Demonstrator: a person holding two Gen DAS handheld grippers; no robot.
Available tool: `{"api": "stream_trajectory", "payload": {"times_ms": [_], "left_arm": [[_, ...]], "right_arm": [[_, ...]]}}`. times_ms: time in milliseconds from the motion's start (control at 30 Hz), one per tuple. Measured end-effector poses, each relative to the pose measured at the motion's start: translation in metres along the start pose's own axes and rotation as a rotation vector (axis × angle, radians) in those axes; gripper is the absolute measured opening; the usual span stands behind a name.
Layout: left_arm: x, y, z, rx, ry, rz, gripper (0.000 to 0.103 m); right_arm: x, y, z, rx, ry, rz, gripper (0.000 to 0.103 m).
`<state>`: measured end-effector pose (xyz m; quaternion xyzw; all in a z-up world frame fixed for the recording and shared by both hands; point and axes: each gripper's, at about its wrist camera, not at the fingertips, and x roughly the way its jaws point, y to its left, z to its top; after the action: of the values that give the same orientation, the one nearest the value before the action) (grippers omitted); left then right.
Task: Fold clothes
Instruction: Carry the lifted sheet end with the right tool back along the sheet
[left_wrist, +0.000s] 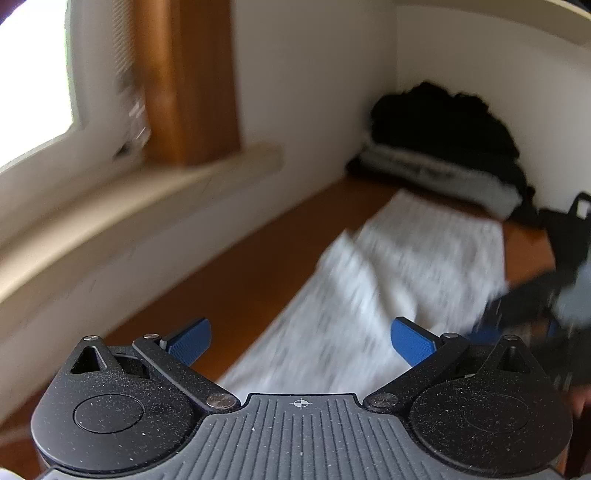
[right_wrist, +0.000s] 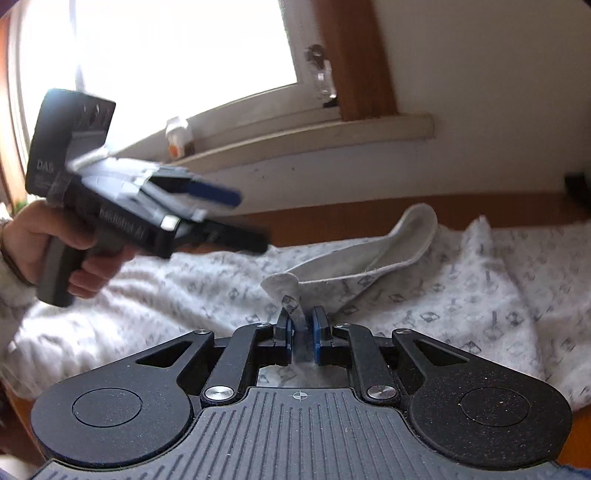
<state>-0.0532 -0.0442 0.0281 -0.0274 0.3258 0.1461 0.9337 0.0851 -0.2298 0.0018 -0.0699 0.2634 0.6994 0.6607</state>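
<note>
A white garment with a small grey print (right_wrist: 461, 295) lies spread on the wooden table (left_wrist: 240, 280). In the right wrist view my right gripper (right_wrist: 302, 325) is shut on a raised edge of this garment, near its plain white collar band (right_wrist: 373, 254). My left gripper (left_wrist: 301, 338) is open with nothing between its blue pads (left_wrist: 190, 341), held above the near end of the garment (left_wrist: 399, 258). The right wrist view shows the left gripper (right_wrist: 236, 210) in a hand (right_wrist: 48, 243), hovering over the garment's left part. The right gripper appears blurred at the right edge (left_wrist: 528, 306) of the left wrist view.
A pile of dark and grey-white clothes (left_wrist: 443, 147) sits in the far corner against the white wall. A window sill (right_wrist: 303, 136) runs along the wall behind the table, with a small white-and-orange object (right_wrist: 177, 136) on it. A dark object (right_wrist: 578, 188) lies at the far right.
</note>
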Motion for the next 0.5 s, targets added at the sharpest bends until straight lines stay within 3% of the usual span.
{"api": "stream_trajectory", "payload": {"times_ms": [167, 333, 400, 500], "left_arm": [[0.046, -0.021, 0.043, 0.011, 0.016, -0.032, 0.103], [0.088, -0.021, 0.057, 0.001, 0.056, -0.031, 0.098], [0.099, -0.017, 0.059, -0.018, 0.07, -0.03, 0.075], [0.109, -0.007, 0.056, -0.047, 0.097, -0.045, 0.051]], "right_arm": [[0.0, 0.006, -0.001, -0.032, -0.002, -0.003, 0.013], [-0.003, 0.006, -0.002, -0.029, -0.022, 0.003, 0.013], [-0.003, 0.004, -0.002, -0.024, -0.026, 0.008, 0.013], [-0.003, 0.005, -0.002, -0.029, -0.028, 0.012, 0.013]]}}
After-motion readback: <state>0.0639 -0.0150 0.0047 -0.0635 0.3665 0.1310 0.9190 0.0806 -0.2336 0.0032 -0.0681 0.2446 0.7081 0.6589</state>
